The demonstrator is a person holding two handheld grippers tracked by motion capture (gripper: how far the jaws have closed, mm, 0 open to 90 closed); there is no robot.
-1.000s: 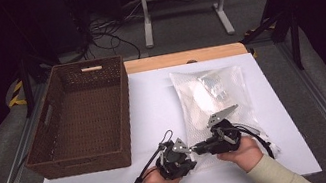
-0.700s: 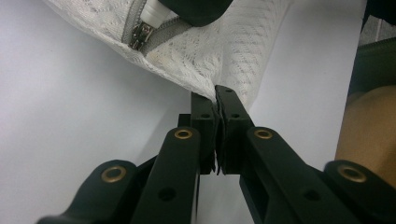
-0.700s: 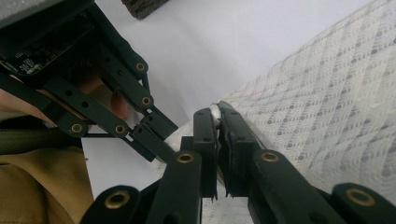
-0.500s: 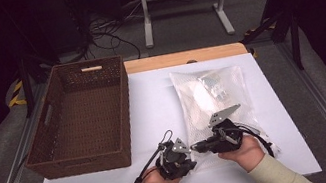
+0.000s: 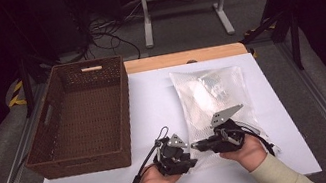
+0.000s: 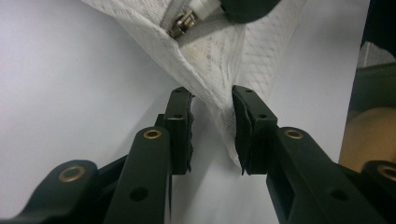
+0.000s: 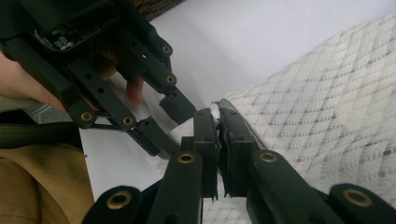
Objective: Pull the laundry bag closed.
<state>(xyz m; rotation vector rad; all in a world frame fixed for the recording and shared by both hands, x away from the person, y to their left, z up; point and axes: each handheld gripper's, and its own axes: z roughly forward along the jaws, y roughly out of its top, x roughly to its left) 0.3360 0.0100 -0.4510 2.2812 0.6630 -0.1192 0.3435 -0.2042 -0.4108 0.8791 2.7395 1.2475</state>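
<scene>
High view: both grippers meet at the near corner of the mesh bag (image 5: pixel 213 98), beside the basket (image 5: pixel 79 116). The step looks like unzipping the bag.

Left gripper view: the left gripper (image 6: pixel 212 128) has just been opening; its 2 jaws stand apart, a bag fold loose between them, zipper pull (image 6: pixel 183 22) beyond.

Right gripper view: the right gripper (image 7: pixel 218 116) stays clamped on the bag's edge. Next, the left should regrip nearer the pull.

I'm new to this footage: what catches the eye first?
A white mesh bag lies on the white table, its near corner pinched by the right hand-held gripper. The left hand-held gripper has just been opening, with the bag's corner between its jaws. A brown basket stands at the left.
</scene>
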